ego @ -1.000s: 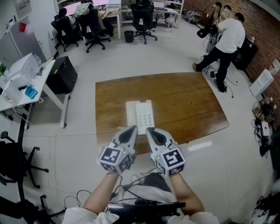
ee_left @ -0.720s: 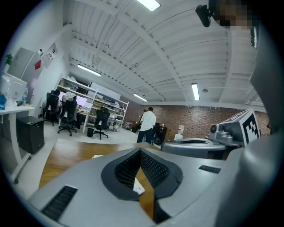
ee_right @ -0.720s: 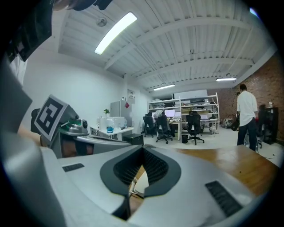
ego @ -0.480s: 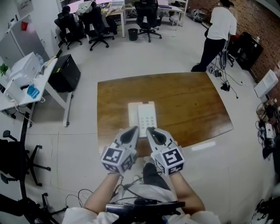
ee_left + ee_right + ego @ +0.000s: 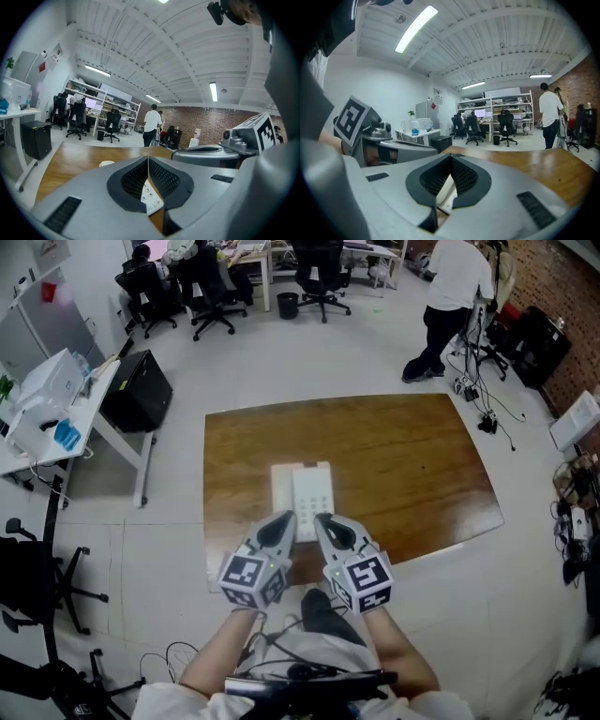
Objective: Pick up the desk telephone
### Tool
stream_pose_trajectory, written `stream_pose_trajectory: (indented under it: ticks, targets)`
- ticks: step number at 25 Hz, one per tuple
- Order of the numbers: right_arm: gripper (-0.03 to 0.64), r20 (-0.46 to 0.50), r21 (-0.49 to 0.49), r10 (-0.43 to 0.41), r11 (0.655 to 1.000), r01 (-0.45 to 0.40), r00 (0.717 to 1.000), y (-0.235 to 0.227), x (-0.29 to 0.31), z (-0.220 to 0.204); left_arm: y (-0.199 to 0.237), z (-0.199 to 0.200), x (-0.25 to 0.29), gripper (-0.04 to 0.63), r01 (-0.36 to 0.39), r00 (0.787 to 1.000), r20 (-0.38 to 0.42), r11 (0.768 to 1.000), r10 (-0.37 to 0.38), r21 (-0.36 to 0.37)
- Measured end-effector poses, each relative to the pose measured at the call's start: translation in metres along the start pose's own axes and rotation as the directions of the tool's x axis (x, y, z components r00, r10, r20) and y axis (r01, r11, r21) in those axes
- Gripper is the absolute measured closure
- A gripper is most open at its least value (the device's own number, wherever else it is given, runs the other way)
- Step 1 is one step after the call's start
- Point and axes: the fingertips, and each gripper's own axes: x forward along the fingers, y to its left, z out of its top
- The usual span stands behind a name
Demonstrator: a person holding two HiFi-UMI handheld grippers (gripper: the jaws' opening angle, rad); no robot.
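A white desk telephone (image 5: 301, 493) lies flat on the brown wooden table (image 5: 394, 456), near its front edge, handset on the left and keypad on the right. My left gripper (image 5: 285, 518) hovers just short of the phone's near left corner, shut with nothing in it. My right gripper (image 5: 322, 519) sits beside it at the phone's near right corner, also shut and holding nothing. In the left gripper view the keypad (image 5: 151, 198) shows through the gap below the closed jaws. The right gripper view shows a bit of the phone (image 5: 446, 193) the same way.
A person in a white shirt (image 5: 452, 296) stands beyond the table's far right corner near a brick wall. Office chairs (image 5: 321, 268) and desks fill the back. A white side desk (image 5: 56, 418) with a black box (image 5: 138, 392) stands at the left. Cables lie on the floor by my feet.
Both grippers have edged forward and lower toward the phone's near edge, staying shut. The person at the back right has walked farther away.
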Motion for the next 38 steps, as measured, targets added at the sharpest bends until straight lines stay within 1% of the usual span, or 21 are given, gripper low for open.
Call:
stream_pose_trajectory:
  ticks: [5,7,8,10,12,14,15,16,17,18,20,22,23,24,29,30,32,35,37,38]
  targets:
    - [0.614,-0.021,0.021,0.007,1.000,-0.006,1.000,-0.013,0.015,-0.007,0.010,-0.013,0.013,0.591,-0.018,0.999,-0.031,1.000,0.017,-0.019]
    - [0.614,-0.035,0.029,0.009,1.000,-0.008,0.999,-0.017,0.020,-0.011,0.014,-0.017,0.019,0.491,-0.019,0.999,-0.050,0.999,0.017,-0.037]
    - [0.614,-0.044,0.034,0.010,0.999,-0.009,0.999,-0.018,0.023,-0.014,0.016,-0.020,0.021,0.462,-0.023,0.998,-0.062,0.999,0.021,-0.044]
    - [0.557,-0.066,0.046,0.017,0.999,-0.014,0.998,-0.021,0.029,-0.020,0.024,-0.026,0.025,0.456,-0.043,0.996,-0.080,0.998,0.039,-0.046]
    - [0.555,-0.084,0.057,0.020,0.998,-0.015,0.996,-0.024,0.034,-0.026,0.032,-0.033,0.028,0.451,-0.062,0.993,-0.099,0.997,0.056,-0.049]
    - [0.555,-0.099,0.068,0.018,0.998,-0.011,0.995,-0.028,0.038,-0.032,0.040,-0.041,0.031,0.375,-0.074,0.990,-0.126,0.995,0.066,-0.061]
    - [0.531,-0.109,0.075,0.017,0.997,-0.009,0.994,-0.031,0.041,-0.035,0.044,-0.045,0.034,0.356,-0.081,0.988,-0.138,0.994,0.071,-0.068]
    - [0.484,-0.120,0.083,0.018,0.997,-0.008,0.993,-0.034,0.043,-0.038,0.047,-0.048,0.036,0.353,-0.090,0.986,-0.146,0.993,0.079,-0.072]
    - [0.469,-0.130,0.090,0.018,0.996,-0.007,0.991,-0.036,0.046,-0.041,0.051,-0.051,0.038,0.353,-0.098,0.984,-0.155,0.992,0.086,-0.075]
    - [0.469,-0.138,0.097,0.017,0.995,-0.004,0.990,-0.039,0.048,-0.044,0.055,-0.055,0.040,0.352,-0.105,0.982,-0.164,0.991,0.091,-0.078]
    - [0.469,-0.152,0.107,0.011,0.994,0.006,0.988,-0.043,0.052,-0.050,0.063,-0.063,0.043,0.306,-0.114,0.978,-0.187,0.989,0.095,-0.091]
    - [0.467,-0.168,0.120,0.008,0.993,0.012,0.986,-0.048,0.056,-0.056,0.070,-0.072,0.047,0.301,-0.119,0.973,-0.213,0.986,0.092,-0.115]
    - [0.415,-0.178,0.128,0.009,0.992,0.014,0.984,-0.051,0.058,-0.059,0.073,-0.076,0.049,0.279,-0.120,0.969,-0.229,0.984,0.088,-0.130]
    - [0.390,-0.189,0.136,0.009,0.991,0.017,0.982,-0.054,0.059,-0.062,0.075,-0.081,0.052,0.247,-0.121,0.966,-0.245,0.982,0.083,-0.144]
    - [0.390,-0.233,0.177,0.010,0.984,0.032,0.972,-0.066,0.069,-0.080,0.086,-0.103,0.059,0.236,-0.126,0.947,-0.316,0.975,0.064,-0.181]
    - [0.388,-0.246,0.187,0.014,0.982,0.033,0.969,-0.067,0.071,-0.084,0.088,-0.108,0.060,0.215,-0.126,0.942,-0.330,0.974,0.058,-0.189]
    - [0.326,-0.274,0.210,0.024,0.977,0.035,0.961,-0.069,0.075,-0.095,0.091,-0.115,0.062,0.210,-0.127,0.935,-0.351,0.971,0.050,-0.200]
    - [0.325,-0.310,0.236,0.024,0.970,0.052,0.950,-0.076,0.078,-0.110,0.094,-0.122,0.066,0.210,-0.129,0.926,-0.375,0.970,0.043,-0.208]
    - [0.325,-0.330,0.255,0.026,0.965,0.063,0.943,-0.081,0.080,-0.119,0.096,-0.124,0.069,0.189,-0.130,0.922,-0.386,0.971,0.043,-0.203]
    - [0.312,-0.338,0.269,0.031,0.961,0.065,0.941,-0.083,0.081,-0.123,0.097,-0.125,0.070,0.189,-0.130,0.920,-0.390,0.972,0.044,-0.198]
